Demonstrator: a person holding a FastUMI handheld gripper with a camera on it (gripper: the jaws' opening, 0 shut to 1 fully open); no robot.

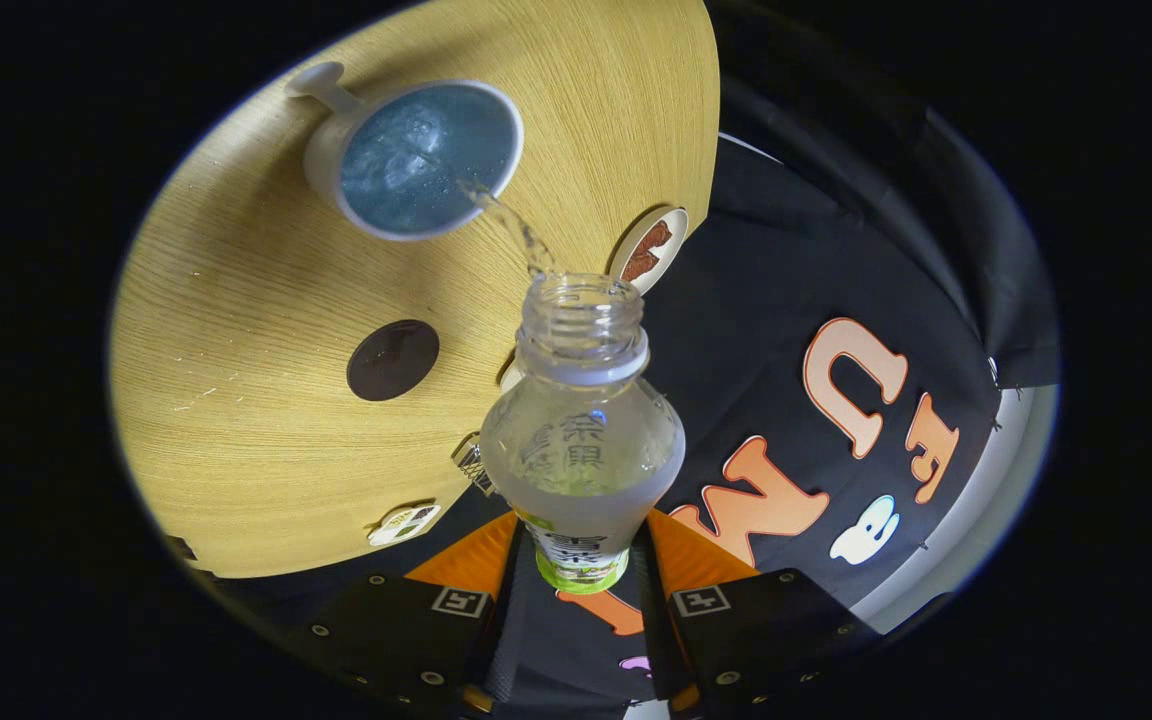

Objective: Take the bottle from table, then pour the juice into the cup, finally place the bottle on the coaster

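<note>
Bottle (581, 420) is sitting clamped between both fingers of my gripper (581, 575), which are pressing on its lower body so it cannot slip while tipped. I am holding it tilted, open neck aimed at the cup (416, 160) beyond, so a thin stream (516, 230) is arcing over the near rim. The cup is resting on the wooden table (256, 400), already holding liquid. I am judging the dark round coaster (393, 360), beside the bottle's neck, as the landing spot.

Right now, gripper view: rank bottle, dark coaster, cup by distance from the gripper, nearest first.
1. Bottle: held between the gripper fingers, tilted, pouring.
2. Dark coaster: on the table, beyond the fingers, left of the bottle.
3. Cup: farthest, catching the stream.
</note>
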